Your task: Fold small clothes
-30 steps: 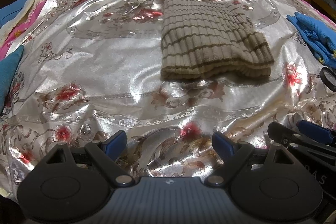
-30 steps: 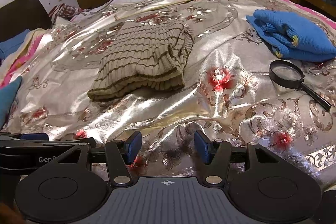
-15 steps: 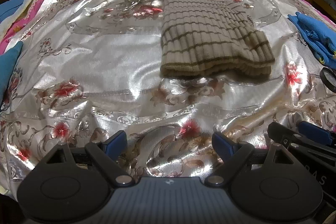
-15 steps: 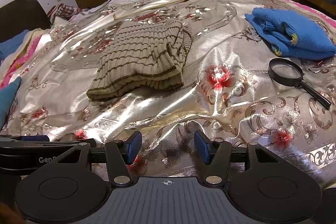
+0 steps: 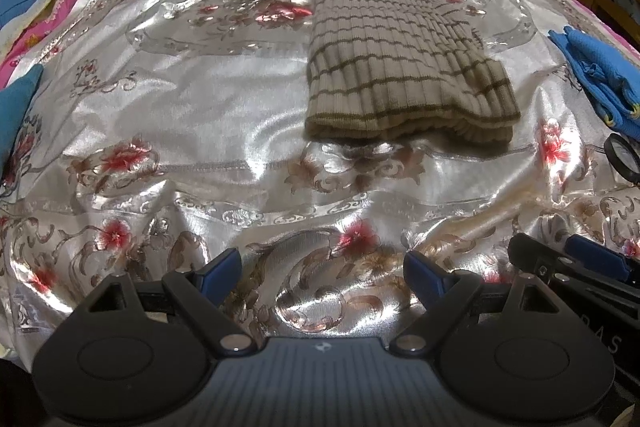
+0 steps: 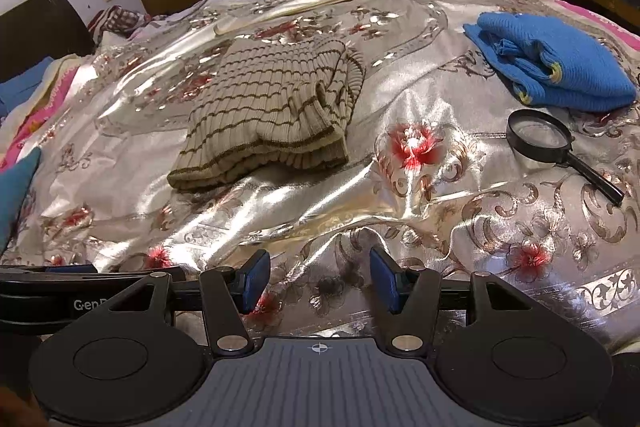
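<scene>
My left tongs [image 5: 322, 273] and right tongs [image 6: 318, 281] both agape, empty, near bed edge; beige brown-striped ribbed knit sweater [image 6: 268, 111] folded mid-bed, judged finished.

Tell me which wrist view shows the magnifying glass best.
The right wrist view: the whole magnifying glass, lens and handle, lies in plain sight beside the blue sweater. In the left wrist view only part of its lens shows at the right edge.

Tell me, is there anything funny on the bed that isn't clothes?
Yes. A black magnifying glass lies on the shiny bedspread, just in front of the folded blue sweater. It's a tool, not clothing. The striped beige sweater looks folded, with one sleeve bunched on top.
</scene>
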Motion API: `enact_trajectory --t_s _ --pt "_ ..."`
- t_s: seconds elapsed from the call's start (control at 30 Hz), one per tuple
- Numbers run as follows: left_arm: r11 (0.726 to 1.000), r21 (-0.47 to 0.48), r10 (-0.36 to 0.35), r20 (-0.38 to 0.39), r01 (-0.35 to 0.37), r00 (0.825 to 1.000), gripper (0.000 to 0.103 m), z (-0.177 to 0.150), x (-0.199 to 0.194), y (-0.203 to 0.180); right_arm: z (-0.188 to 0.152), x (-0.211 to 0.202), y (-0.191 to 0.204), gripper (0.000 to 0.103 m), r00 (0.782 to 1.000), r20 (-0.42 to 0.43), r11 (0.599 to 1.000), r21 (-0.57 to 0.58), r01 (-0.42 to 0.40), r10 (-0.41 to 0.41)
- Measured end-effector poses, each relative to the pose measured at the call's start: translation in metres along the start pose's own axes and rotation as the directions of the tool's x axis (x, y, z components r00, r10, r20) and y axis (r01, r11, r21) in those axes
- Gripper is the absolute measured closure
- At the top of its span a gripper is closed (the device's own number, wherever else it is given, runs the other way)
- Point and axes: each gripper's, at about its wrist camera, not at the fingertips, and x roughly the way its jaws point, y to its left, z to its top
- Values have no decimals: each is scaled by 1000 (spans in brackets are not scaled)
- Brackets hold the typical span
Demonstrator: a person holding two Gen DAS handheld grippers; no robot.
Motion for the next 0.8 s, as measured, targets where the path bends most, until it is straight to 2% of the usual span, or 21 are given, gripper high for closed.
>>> enact_trajectory --t_s 0.8 --pt "1000 -1 3 -7 -3 1000 11 -1 2 0 -2 3 0 48 1000 -11 1000 6 -2 2"
